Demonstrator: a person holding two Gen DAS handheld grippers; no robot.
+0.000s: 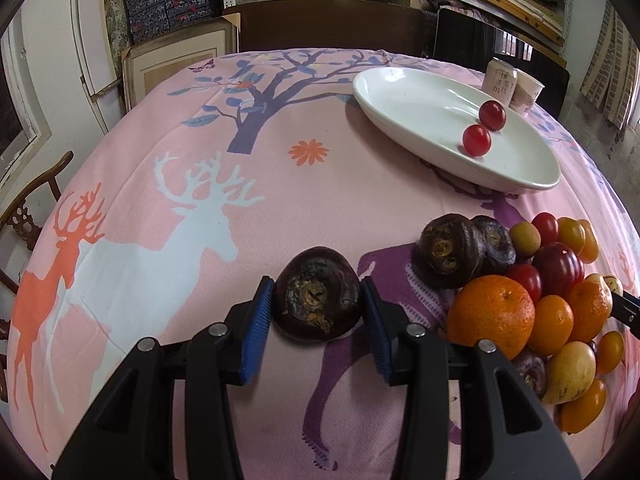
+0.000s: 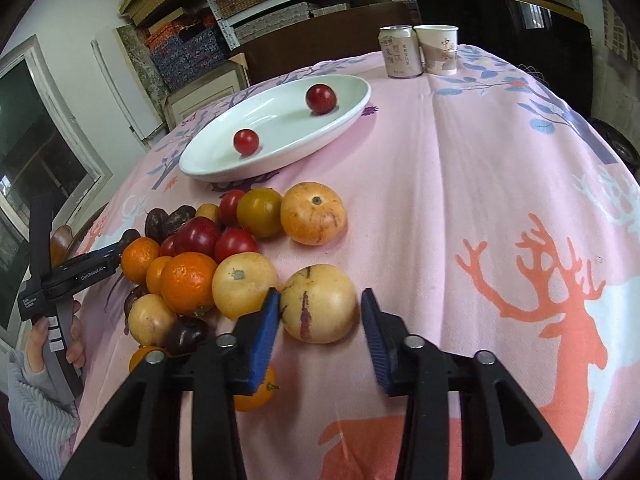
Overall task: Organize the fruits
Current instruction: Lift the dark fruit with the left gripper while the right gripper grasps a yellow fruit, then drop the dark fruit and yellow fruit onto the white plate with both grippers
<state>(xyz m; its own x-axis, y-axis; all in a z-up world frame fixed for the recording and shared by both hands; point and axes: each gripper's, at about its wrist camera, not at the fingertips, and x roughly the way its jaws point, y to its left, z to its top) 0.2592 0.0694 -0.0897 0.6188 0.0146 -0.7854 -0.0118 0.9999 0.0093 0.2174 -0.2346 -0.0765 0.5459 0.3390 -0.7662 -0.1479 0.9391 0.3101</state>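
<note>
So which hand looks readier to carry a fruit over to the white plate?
Probably the left. The left gripper has both pads against the dark round fruit. The right gripper is around the pale yellow fruit, but with a gap on one side. The plate lies ahead.

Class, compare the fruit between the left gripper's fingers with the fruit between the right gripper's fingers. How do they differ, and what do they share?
Colour: the water chestnut at the left gripper is dark brown-purple; the pale melon at the right gripper is cream-yellow with purple streaks.
Surface: the chestnut looks rough, with a crusty centre; the melon looks smooth.
Grip: both pads touch the chestnut; the melon has a gap on one side.
Shared: both rest on the tablecloth.
</note>
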